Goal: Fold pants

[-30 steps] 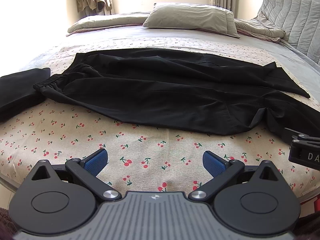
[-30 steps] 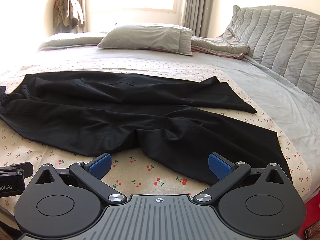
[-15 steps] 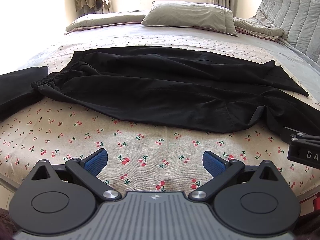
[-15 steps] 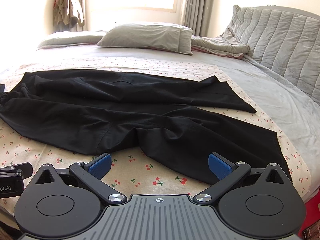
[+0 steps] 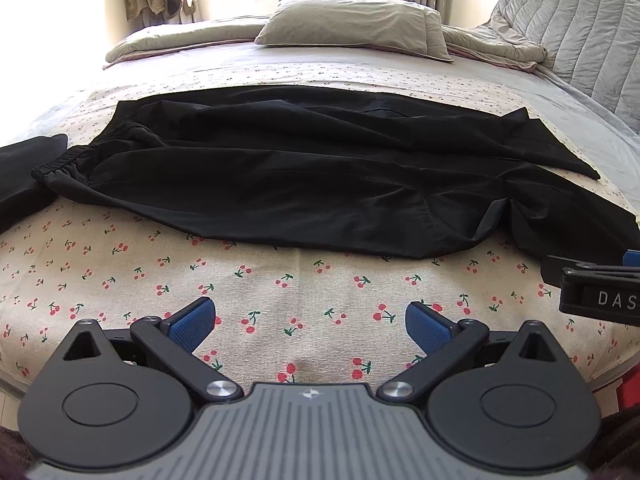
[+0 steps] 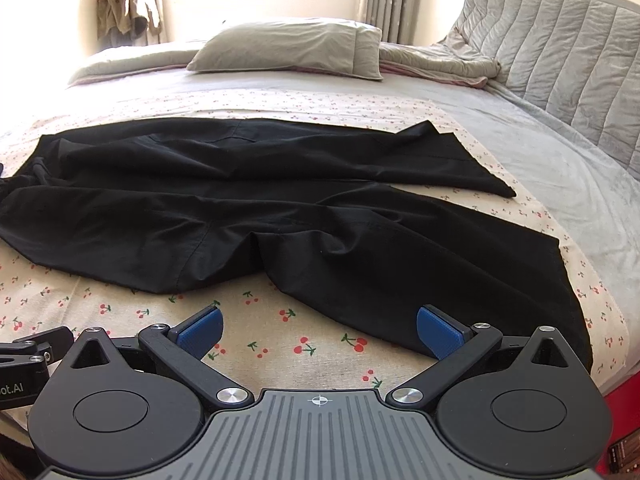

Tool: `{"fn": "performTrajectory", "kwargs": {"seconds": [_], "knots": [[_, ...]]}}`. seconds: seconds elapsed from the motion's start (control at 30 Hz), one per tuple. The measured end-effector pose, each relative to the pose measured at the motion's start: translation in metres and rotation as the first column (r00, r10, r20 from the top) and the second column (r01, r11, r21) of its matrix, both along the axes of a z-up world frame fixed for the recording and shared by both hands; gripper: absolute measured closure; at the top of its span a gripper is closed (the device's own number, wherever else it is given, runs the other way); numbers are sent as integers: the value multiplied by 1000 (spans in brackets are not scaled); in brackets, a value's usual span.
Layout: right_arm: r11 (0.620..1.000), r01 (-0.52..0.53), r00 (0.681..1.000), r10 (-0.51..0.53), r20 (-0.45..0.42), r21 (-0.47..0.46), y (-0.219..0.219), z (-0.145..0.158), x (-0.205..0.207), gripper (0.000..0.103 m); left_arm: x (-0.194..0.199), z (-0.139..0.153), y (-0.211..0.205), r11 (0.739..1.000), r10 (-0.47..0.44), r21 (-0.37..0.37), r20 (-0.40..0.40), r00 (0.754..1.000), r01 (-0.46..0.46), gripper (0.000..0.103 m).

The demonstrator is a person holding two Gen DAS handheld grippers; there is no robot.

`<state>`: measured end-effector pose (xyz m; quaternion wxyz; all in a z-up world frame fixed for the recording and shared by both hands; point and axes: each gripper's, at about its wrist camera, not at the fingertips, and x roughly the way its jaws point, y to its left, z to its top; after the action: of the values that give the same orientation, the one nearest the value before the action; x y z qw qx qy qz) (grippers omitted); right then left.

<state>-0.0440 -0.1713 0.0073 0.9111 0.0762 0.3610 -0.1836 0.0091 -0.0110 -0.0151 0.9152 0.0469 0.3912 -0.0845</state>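
Left gripper: jaws spread wide, gripping nothing, hovering over the cherry-print sheet. Right gripper: likewise spread, empty. Black pants are lying unfolded just ahead of both, 2 legs splaying rightward; pillow beyond.

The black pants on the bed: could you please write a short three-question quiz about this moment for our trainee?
1. True or false: the left gripper is shut on the black pants.
2. Multiple choice: the pants lie on (A) a cherry-print sheet, (B) a wooden floor, (C) a chair.
3. Fill in: the elastic waistband points toward the person's ____ side.

Key: 1 false, both the left and the right gripper are open, holding nothing; 2 A; 3 left.
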Motion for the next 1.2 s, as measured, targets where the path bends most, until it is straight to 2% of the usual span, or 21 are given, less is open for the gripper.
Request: {"fn": "performTrajectory", "kwargs": {"seconds": [0.17, 0.33, 0.53, 0.63, 0.77, 0.9, 1.03, 1.1, 1.2], "knots": [[1000, 5, 999, -4, -43, 11, -11, -4, 9, 0, 4, -3, -11, 998, -61, 10, 15, 998, 61, 0], [1000, 9, 997, -7, -80, 26, -31, -6, 22, 0, 9, -4, -30, 983, -179, 47, 64, 982, 176, 0], [1000, 17, 992, -17, -123, 1, -65, -7, 40, 0, 22, -3, -59, 932, -362, 43, 86, 928, 360, 0], [1000, 22, 990, -21, -139, 6, -87, -9, 48, 0, 27, -5, -79, 893, -450, 75, 112, 886, 444, 0], [997, 14, 983, 1, -182, 81, -127, -12, 57, 0, 34, -13, -106, 819, -574, 83, 124, 810, 568, 4], [995, 9, 977, 12, -212, 102, -174, -11, 58, 0, 39, -22, -128, 728, -684, 75, 137, 716, 681, 16], [977, 133, 974, -97, -206, 168, -238, -19, 47, 2, 33, -32, -145, 617, -783, 82, 164, 600, 783, 24], [959, 191, 969, -149, -198, 210, -267, -27, 37, 6, 30, -37, -155, 545, -833, 87, 172, 526, 834, 27], [933, 246, 960, -198, -196, 263, -301, -39, 26, 19, 28, -44, -164, 460, -880, 62, 165, 446, 886, 32]]}}
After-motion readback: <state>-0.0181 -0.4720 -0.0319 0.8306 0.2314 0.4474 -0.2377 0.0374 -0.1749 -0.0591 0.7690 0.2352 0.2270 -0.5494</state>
